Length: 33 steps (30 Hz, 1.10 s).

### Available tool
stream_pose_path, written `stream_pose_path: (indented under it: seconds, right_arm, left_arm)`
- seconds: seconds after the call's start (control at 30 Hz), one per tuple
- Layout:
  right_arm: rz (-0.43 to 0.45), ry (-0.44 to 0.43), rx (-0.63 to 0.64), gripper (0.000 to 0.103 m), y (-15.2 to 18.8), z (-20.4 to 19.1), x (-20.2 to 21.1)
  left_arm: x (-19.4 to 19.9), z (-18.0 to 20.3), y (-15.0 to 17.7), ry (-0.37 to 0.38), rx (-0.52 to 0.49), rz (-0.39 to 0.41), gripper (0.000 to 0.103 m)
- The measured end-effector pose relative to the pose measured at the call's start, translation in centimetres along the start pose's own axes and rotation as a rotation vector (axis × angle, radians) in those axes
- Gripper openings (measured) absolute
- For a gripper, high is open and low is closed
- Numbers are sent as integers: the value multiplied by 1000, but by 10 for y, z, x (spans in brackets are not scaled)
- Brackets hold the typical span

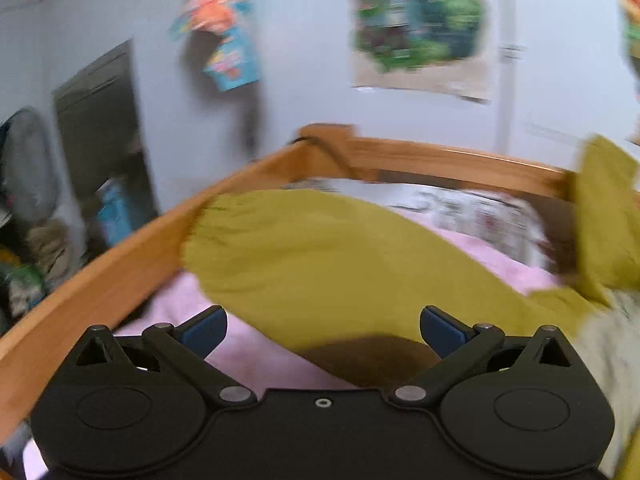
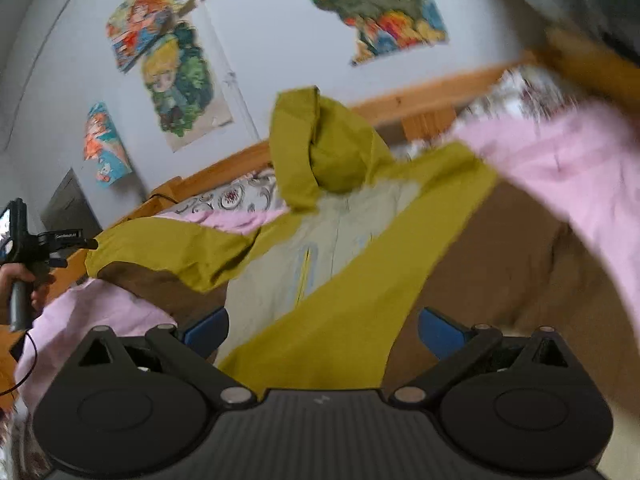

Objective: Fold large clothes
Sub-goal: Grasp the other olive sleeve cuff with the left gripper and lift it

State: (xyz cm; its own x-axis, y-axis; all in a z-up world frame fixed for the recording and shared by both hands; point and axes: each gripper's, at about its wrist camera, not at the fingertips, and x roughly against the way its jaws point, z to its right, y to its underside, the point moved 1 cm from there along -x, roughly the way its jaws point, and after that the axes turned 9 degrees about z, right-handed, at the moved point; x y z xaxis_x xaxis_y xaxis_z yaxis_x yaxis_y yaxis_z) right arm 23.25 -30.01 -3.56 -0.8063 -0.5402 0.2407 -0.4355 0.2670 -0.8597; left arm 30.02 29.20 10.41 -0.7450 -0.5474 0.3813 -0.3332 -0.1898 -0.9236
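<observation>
An olive-yellow hooded jacket [image 2: 332, 280] with a pale lining lies spread on a bed, hood [image 2: 320, 148] toward the wall. One sleeve [image 1: 320, 256] stretches left toward the bed rail in the left wrist view. My left gripper [image 1: 323, 330] is open and empty just above and behind that sleeve. My right gripper [image 2: 323, 332] is open, its jaws standing either side of the jacket's lower front panel without closing on it. The left gripper [image 2: 24, 240] also shows at the far left of the right wrist view, held in a hand.
A pink blanket [image 2: 568, 168] and brown cover [image 2: 500, 260] lie under the jacket. A wooden bed rail [image 1: 120, 268] runs around the mattress. A patterned pillow [image 1: 480, 212] lies by the headboard. Posters [image 1: 416, 20] hang on the wall. Clutter and a dark cabinet [image 1: 96, 120] stand left.
</observation>
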Motion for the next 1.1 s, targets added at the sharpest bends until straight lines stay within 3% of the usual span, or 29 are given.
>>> stream_pose_path:
  seconds: [0.1, 0.2, 0.33, 0.43, 0.5, 0.53, 0.57, 0.6, 0.7, 0.83, 1.1]
  right_arm:
    - [29, 8, -41, 103, 28, 0, 5]
    - [-40, 15, -21, 103, 44, 2, -4]
    - [-33, 39, -82, 103, 47, 9, -10]
    - [-31, 42, -89, 103, 53, 10, -13]
    - [-32, 36, -93, 103, 59, 11, -13]
    - [-34, 36, -100, 103, 60, 12, -12]
    - [-36, 37, -108, 103, 61, 13, -12]
    - [-40, 36, -118, 103, 62, 14, -12]
    - [-39, 32, -135, 103, 63, 16, -11]
    - [-29, 20, -142, 103, 62, 17, -9]
    - [18, 18, -159, 103, 50, 23, 3]
  left_arm:
    - [-32, -22, 1, -23, 143, -44, 102]
    - [-61, -31, 9, 5, 293, -105, 102]
    - [-87, -37, 25, -54, 418, -117, 94]
    - [-91, -33, 32, -88, 432, -78, 81]
    - [-89, -30, 33, -93, 454, -27, 53]
    - [-88, -29, 33, -99, 451, -7, 42]
    - [-84, -25, 32, -96, 437, 14, 16]
    - [-79, -19, 30, -100, 411, 41, 9]
    - [-60, 1, 22, -131, 310, 125, 4]
    - [-30, 29, 4, -105, 218, 240, 3]
    - [46, 101, -10, 124, 101, 395, 3]
